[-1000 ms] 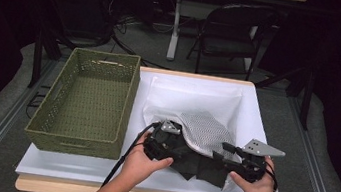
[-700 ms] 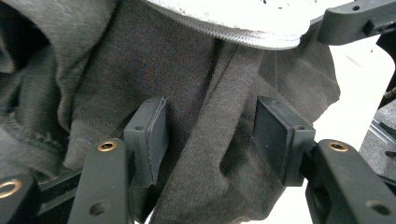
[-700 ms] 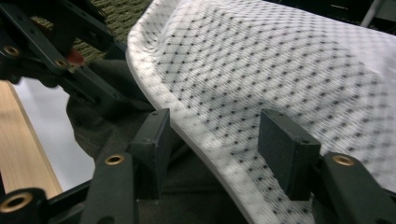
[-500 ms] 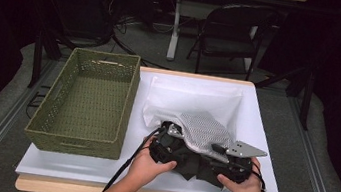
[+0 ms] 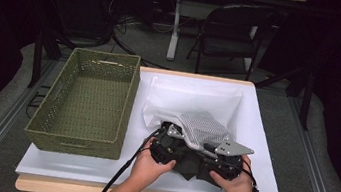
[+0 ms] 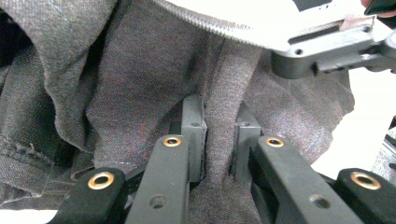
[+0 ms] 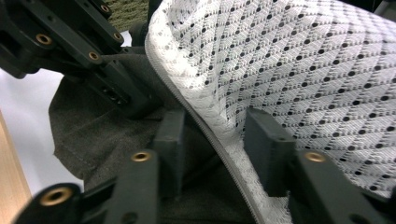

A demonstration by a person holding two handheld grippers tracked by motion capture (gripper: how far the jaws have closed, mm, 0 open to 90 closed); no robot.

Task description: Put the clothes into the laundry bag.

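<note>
left gripper point(image 6: 218, 140) pinches the dark garment point(image 6: 140, 79), half inside the mesh bag point(image 7: 299, 70); right gripper point(image 7: 217, 149), jaws spread and closing, straddles its zipper edge at 12 o'clock.

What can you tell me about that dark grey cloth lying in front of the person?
The dark grey woven cloth is soft, crumpled and folded, with a stitched hem along one edge. It lies on the white-covered table, partly tucked under the zippered edge of a white mesh bag. The left hand-held gripper pinches a raised fold of it between its jaws. The right hand-held gripper straddles the bag's edge just above it, not yet clamped.
</note>
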